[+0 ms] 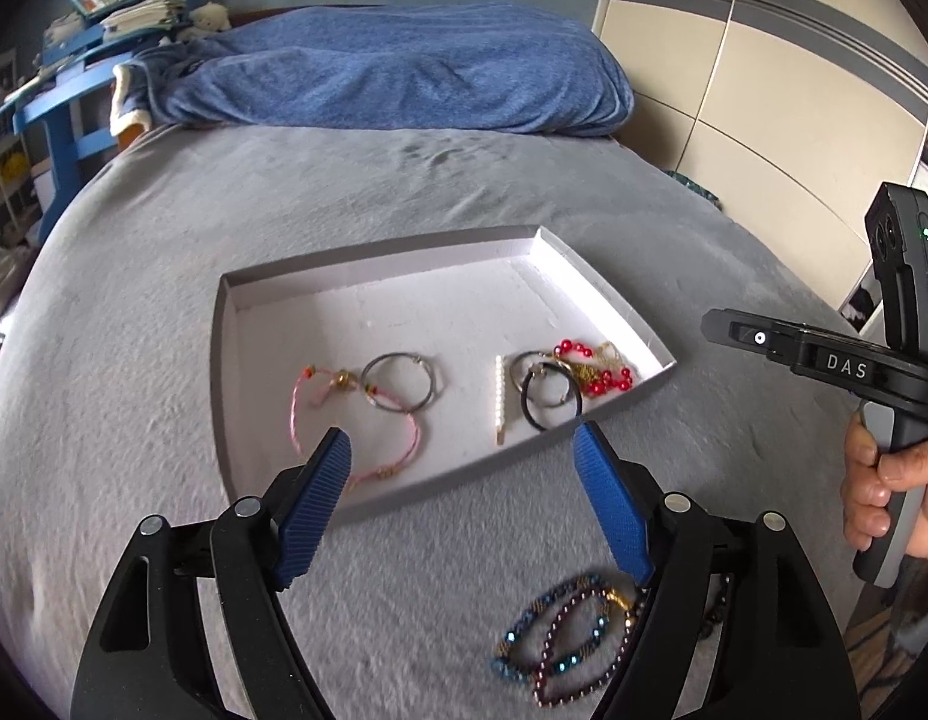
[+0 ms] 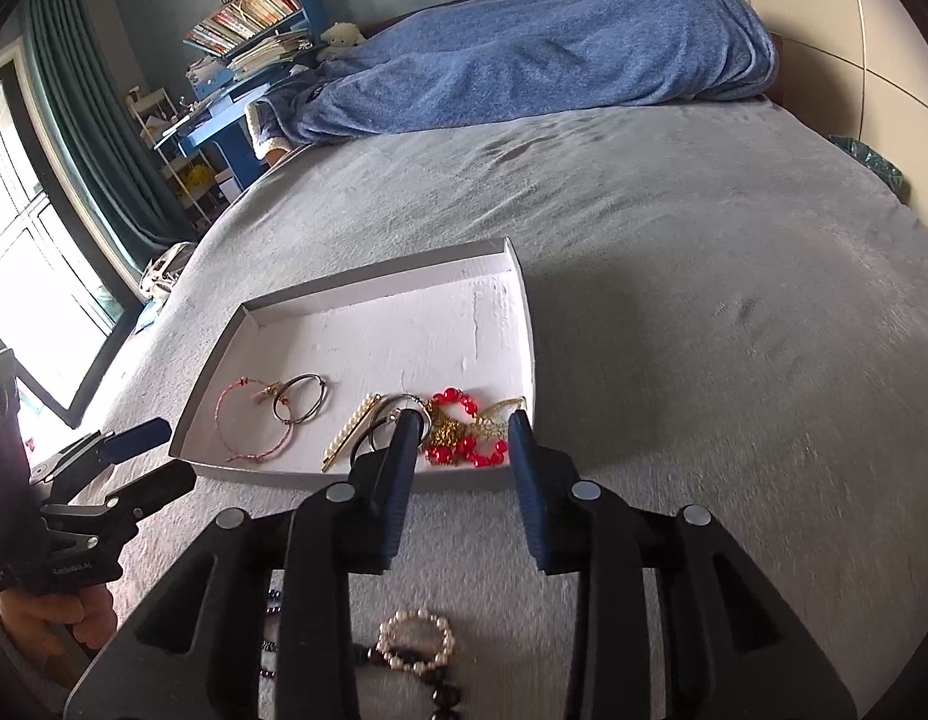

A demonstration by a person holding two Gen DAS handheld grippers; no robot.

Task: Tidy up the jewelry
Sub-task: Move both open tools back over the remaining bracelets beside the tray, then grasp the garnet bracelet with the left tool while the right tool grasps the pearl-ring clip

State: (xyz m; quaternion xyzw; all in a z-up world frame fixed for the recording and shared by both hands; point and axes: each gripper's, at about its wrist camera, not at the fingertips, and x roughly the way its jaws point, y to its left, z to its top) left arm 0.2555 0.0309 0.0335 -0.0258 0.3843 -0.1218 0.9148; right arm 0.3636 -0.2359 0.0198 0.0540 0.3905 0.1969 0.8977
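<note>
A shallow white tray (image 1: 607, 294) (image 2: 523, 300) lies on the grey bed. In it are a pink cord bracelet (image 1: 302, 402) (image 2: 236, 414), a grey ring bracelet (image 1: 431, 384), a pearl hair clip (image 1: 499, 402) (image 2: 350, 426), a black ring (image 1: 526, 402), and red beads with a gold chain (image 1: 607, 375) (image 2: 464, 444). My left gripper (image 1: 464, 441) is open and empty above the tray's near edge. Beaded bracelets (image 1: 559, 636) lie on the bed below it. My right gripper (image 2: 464, 420) is open and empty over the tray's near right corner. A pearl bracelet (image 2: 416, 639) lies on the bed beneath it.
A blue blanket (image 1: 392, 72) (image 2: 553, 42) is heaped at the head of the bed. A blue shelf with books (image 1: 86, 48) (image 2: 254, 18) stands at the left. A window with green curtains (image 2: 50, 138) is at the left, cream wardrobe doors (image 1: 763, 72) at the right.
</note>
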